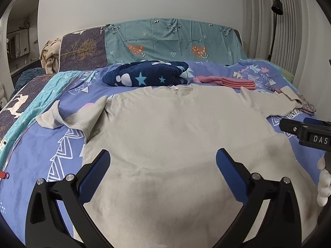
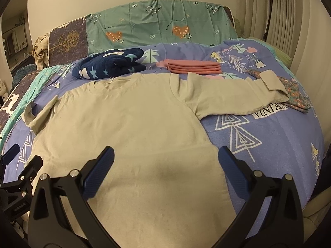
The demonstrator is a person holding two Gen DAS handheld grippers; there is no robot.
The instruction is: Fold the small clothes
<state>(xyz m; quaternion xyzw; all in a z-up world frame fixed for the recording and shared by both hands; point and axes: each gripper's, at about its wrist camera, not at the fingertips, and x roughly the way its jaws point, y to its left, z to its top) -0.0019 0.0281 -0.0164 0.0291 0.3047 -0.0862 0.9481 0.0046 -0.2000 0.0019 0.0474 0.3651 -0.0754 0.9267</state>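
- A beige long-sleeved cotton shirt (image 1: 175, 128) lies spread flat, neckline away from the cameras, on the bed's blue patterned cover (image 2: 269, 144).
- The left gripper (image 1: 163, 167) hovers over the shirt's lower part, jaws wide apart and holding nothing.
- The right gripper (image 2: 166, 165) hangs above the shirt's right hem, jaws equally wide and empty.
- Beyond the collar sit a folded navy star-print fleece (image 1: 144, 74) and a stack of folded pink cloths (image 2: 192, 66).
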